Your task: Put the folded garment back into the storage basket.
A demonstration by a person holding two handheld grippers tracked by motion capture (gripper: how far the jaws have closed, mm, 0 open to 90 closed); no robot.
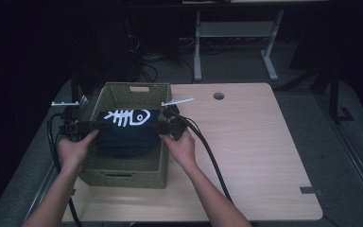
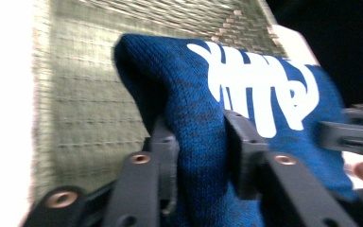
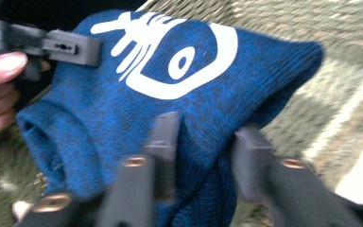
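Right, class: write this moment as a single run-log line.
item: folded blue knit with white fish-bone print | place: over woven basket | left tongs: fabric between jaws | right tongs: fabric between jaws | table

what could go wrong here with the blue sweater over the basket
1. The folded blue sweater hangs between the left gripper and the right gripper over the woven basket. If one side slips free first, it may swing and unfold.
2. Fabric bunches between the jaws in both gripper views, so it might snag as they pull away.
3. The sweater spans almost the basket's width, so an edge may catch on the rim.
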